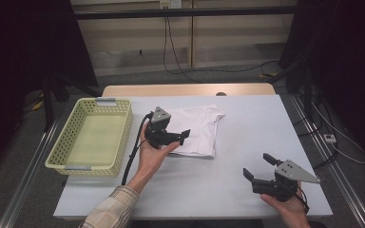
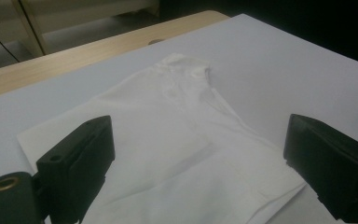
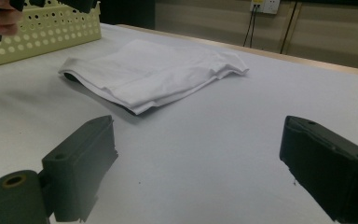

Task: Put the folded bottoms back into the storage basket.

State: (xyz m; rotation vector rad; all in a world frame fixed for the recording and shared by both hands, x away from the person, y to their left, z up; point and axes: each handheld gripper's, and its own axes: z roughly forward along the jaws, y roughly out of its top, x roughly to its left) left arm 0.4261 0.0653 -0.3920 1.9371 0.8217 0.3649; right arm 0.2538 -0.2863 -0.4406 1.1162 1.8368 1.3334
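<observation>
A folded white shirt (image 1: pixel 197 129) is lying flat on the table (image 1: pixel 247 142), toward its far middle, with the collar end pointing to the far right. The left gripper (image 1: pixel 176 137) is hovering over the shirt's near left edge, held up in the person's left hand (image 1: pixel 151 154), its jaws standing wide apart and gripping nothing. In the left gripper view the shirt (image 2: pixel 177 135) is spreading out between and beyond the two black jaws, its neckline lying at the far end near the table's wooden edge; whether the jaw tips are touching the cloth cannot be told. The right gripper (image 1: pixel 258 167) is sitting well apart from the shirt, near the table's near right corner, held in the right hand (image 1: pixel 290 209), and its jaws too are gaping open with nothing between them. In the right gripper view the shirt (image 3: pixel 154 74) is resting farther off on the bare table, its folded edge facing the camera, and the basket (image 3: pixel 42 32) is showing at the upper left. In the high view the pale yellow basket (image 1: pixel 62 137) is standing at the table's left side, just beside the left forearm, with its cable trailing down past the basket's near corner.
</observation>
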